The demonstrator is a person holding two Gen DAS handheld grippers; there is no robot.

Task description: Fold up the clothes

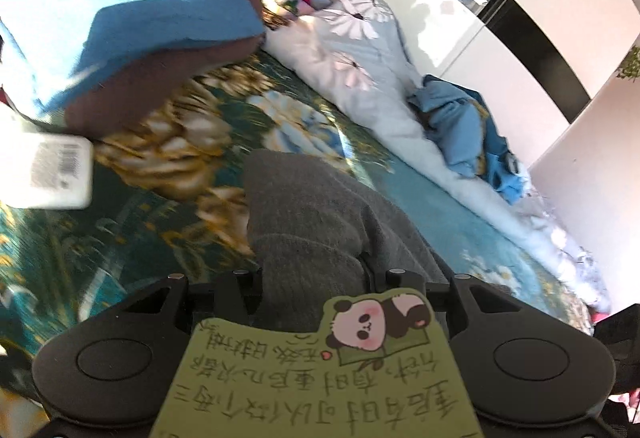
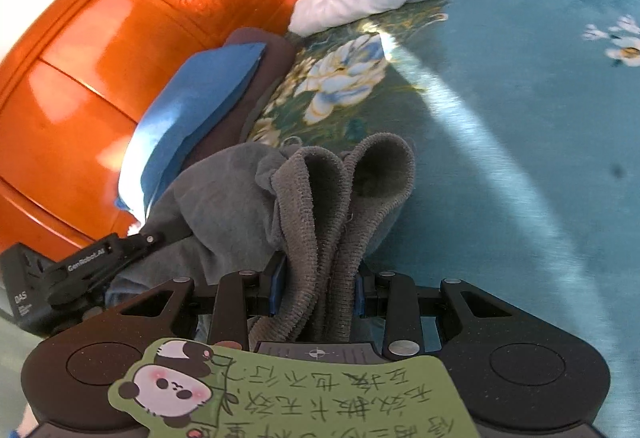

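A grey knit garment hangs bunched over the teal floral bedspread, carried by both grippers. In the left wrist view the cloth runs down into my left gripper and covers its fingertips. In the right wrist view my right gripper is shut on the garment's ribbed hem, which stands up in two folds between the blue pads. My left gripper shows there at the left, its tip buried in the same grey cloth.
A folded blue cloth lies on a brown one against the orange wooden headboard. A white flowered quilt with crumpled blue clothes lines the far side. A white labelled object is blurred at the left.
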